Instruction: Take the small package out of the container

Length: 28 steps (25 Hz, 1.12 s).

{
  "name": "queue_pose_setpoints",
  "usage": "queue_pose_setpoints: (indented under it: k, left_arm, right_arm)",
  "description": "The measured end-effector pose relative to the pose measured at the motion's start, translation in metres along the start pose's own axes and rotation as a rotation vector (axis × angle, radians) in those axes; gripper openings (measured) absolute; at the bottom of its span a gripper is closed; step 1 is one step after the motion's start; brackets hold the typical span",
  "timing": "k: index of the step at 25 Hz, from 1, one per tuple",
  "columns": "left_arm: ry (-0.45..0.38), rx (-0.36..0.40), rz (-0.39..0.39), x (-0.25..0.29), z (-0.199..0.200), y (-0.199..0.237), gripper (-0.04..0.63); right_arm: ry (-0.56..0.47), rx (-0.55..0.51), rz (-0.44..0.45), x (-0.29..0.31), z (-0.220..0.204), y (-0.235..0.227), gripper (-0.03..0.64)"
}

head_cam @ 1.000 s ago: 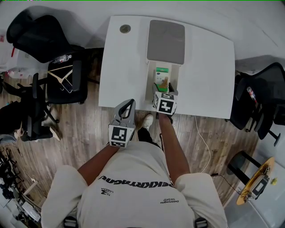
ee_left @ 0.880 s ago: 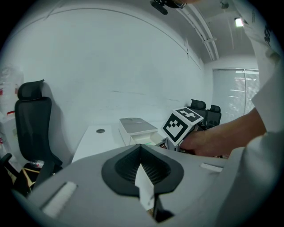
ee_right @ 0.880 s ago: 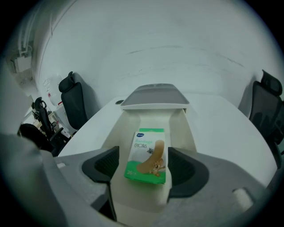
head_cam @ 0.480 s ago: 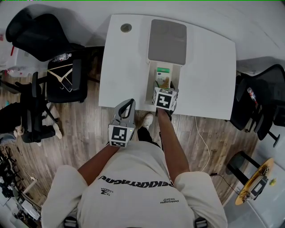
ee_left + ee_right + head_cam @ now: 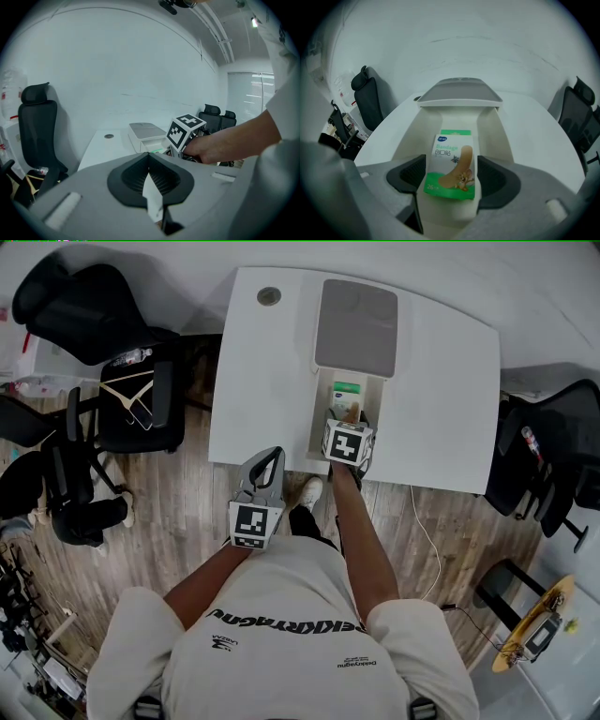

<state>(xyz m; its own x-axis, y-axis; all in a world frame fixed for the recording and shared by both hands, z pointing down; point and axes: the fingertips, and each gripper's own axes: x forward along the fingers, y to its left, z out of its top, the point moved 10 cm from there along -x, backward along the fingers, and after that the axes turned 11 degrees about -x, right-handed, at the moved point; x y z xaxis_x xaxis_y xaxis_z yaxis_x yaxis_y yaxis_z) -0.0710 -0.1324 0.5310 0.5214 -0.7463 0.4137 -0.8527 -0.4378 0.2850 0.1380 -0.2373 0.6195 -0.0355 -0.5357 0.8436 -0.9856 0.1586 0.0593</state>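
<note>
The right gripper (image 5: pixel 451 169) reaches into the open white plastic container with the grey lid (image 5: pixel 410 137) on the white bench (image 5: pixel 441 390), its jaws spread wide on either side of the small green-and-white bandage package (image 5: pixel 451 152), which lies flat on the container's floor; nothing is clamped yet. The left gripper (image 5: pixel 149 157) hangs off the bench edge above the wooden floor (image 5: pixel 178 502), its jaws pressed together.

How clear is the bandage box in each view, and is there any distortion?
Right gripper view: the bandage box is sharp and its print legible, but the fisheye lens bows the container walls and darkens the corners. Head view: it is tiny, print unreadable.
</note>
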Motion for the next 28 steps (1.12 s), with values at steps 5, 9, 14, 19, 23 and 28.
queue_pose_setpoints:
  k: [5, 9, 14, 19, 23, 28]
  left_arm:
    - [-0.001, -0.004, 0.005, -0.001, 0.000, 0.003, -0.012]
    - [-0.001, -0.004, 0.007, -0.001, -0.001, 0.001, -0.014]
    - [0.002, -0.008, 0.013, -0.001, 0.000, 0.005, -0.012]
    - [0.000, -0.008, 0.020, -0.001, 0.001, 0.007, -0.012]
    - [0.002, -0.009, 0.025, -0.002, 0.001, 0.008, -0.012]
    - [0.002, -0.012, 0.032, -0.001, -0.001, 0.012, -0.012]
  right_arm:
    - [0.026, 0.007, -0.003, 0.004, -0.002, 0.002, 0.331]
    - [0.038, 0.016, -0.006, 0.007, -0.006, 0.000, 0.331]
    - [0.039, 0.018, -0.001, 0.011, -0.002, 0.001, 0.332]
    - [0.052, 0.029, 0.007, 0.015, -0.002, 0.000, 0.337]
    - [0.059, 0.030, 0.009, 0.018, -0.003, -0.001, 0.341]
    - [0.060, 0.019, 0.000, 0.020, -0.002, 0.000, 0.341]
